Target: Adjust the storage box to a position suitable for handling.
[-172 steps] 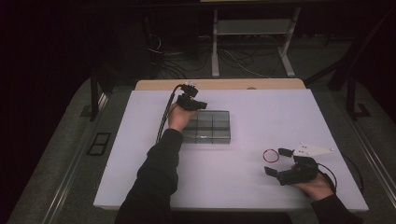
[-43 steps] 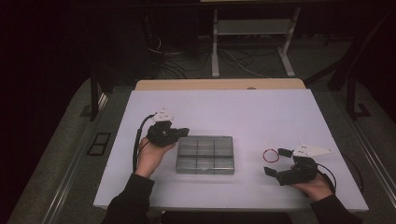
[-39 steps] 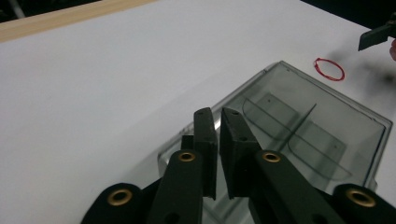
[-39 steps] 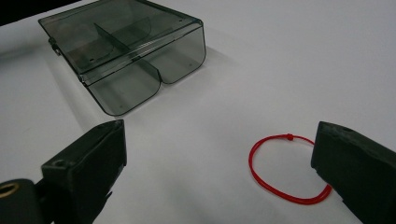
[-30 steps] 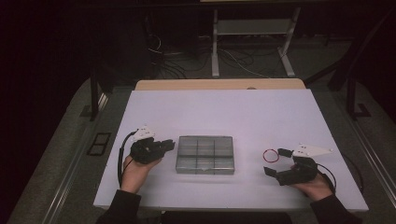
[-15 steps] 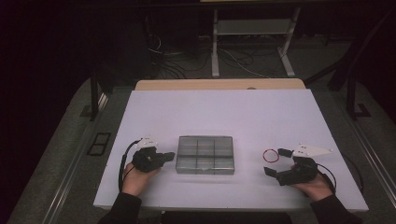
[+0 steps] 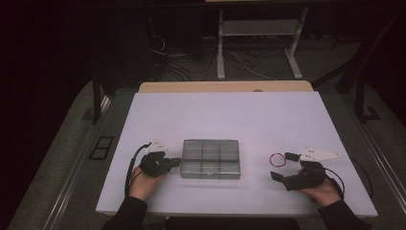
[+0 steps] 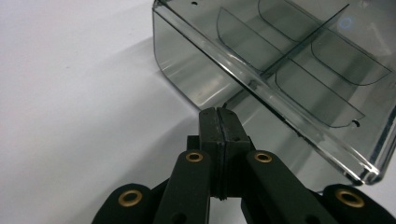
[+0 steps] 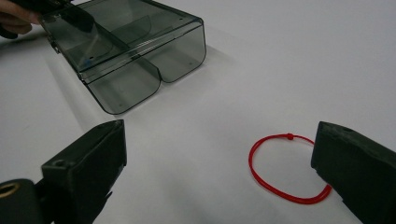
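Note:
A smoky clear plastic box (image 7: 210,158) with divided compartments lies at the middle of the white table (image 7: 230,115). My left gripper (image 7: 174,161) rests on the table at the box's left end, shut with nothing between its jaws. In the left gripper view the closed tips (image 8: 217,116) sit just short of the box (image 8: 289,60) corner. My right gripper (image 7: 283,166) stands open near the front right. A red string loop (image 7: 277,159) lies flat between its jaws. In the right gripper view the loop (image 9: 285,168) lies by the right jaw of the gripper (image 9: 217,140), and the box (image 9: 130,51) is farther off.
Each gripper trails a black cable over the table toward the front edge. A hand (image 9: 14,18) shows behind the box. Beyond the table's wooden far edge (image 7: 225,86) are floor cables and a metal stand (image 7: 258,33).
My left gripper came from the box's far side round to its left end and sank onto the table. The box lies nearer the front than in the earliest frame. The right gripper kept still.

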`<action>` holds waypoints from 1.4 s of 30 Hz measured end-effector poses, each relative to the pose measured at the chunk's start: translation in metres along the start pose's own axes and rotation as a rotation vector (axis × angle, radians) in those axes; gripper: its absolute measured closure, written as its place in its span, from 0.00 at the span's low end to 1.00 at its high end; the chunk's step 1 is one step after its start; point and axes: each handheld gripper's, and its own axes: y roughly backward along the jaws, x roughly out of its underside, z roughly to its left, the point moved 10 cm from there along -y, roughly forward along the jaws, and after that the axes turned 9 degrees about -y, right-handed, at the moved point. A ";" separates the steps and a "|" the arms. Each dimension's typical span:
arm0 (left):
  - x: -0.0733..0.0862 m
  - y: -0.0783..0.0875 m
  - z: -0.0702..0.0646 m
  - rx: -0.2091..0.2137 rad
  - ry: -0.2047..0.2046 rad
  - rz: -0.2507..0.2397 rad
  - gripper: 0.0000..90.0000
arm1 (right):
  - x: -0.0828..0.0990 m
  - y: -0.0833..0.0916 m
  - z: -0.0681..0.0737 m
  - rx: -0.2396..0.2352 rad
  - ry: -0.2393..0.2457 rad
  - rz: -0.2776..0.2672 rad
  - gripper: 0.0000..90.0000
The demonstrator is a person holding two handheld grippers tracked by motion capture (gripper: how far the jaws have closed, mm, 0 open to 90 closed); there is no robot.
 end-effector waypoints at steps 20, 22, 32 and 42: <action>-0.005 -0.003 -0.001 -0.010 -0.012 0.000 1.00 | 0.000 0.000 0.000 -0.001 0.004 0.001 0.03; -0.006 -0.005 -0.002 -0.009 -0.015 0.002 1.00 | 0.000 0.000 0.000 -0.001 0.004 0.001 0.03; -0.014 -0.014 -0.011 0.004 -0.036 0.003 1.00 | 0.000 -0.001 0.001 -0.003 0.006 0.003 0.03; -0.022 -0.024 -0.023 0.039 -0.039 -0.006 1.00 | 0.000 -0.001 0.001 -0.005 0.005 0.003 0.03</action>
